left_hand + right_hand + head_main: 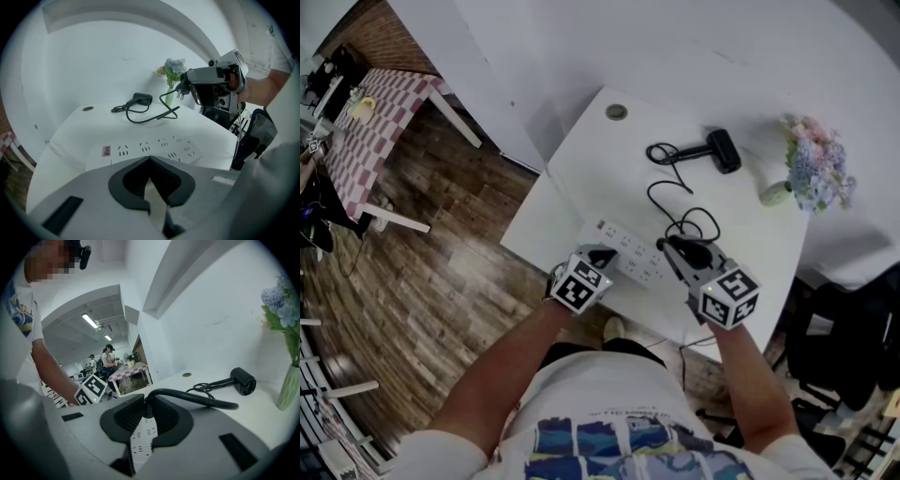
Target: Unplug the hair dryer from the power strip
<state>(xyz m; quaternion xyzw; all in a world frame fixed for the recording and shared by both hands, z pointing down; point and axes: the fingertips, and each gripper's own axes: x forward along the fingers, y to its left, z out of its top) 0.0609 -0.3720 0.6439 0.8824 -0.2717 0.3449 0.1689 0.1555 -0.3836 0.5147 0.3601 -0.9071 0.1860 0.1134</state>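
A white power strip point(628, 261) point(154, 149) point(142, 441) lies near the front edge of the white table point(581, 159). My left gripper point(605, 255) point(149, 159) is shut, empty, with its tips over the strip's left part. Held clear above the strip's right end, my right gripper point(675, 246) point(185, 86) point(146, 401) is shut on the black plug point(181, 91), whose prongs hang bare in the air. The black cord point(670, 197) point(150, 117) point(197, 399) loops back to the black hair dryer point(724, 150) point(142, 98) point(243, 380), which lies at the far side.
A vase of pale flowers point(814, 169) point(173, 70) point(286, 333) stands at the table's far right corner. A round cable hole point(617, 112) point(87, 108) sits at the far left. A checked table point(375, 122) stands off to the left, dark bags point(844, 347) to the right.
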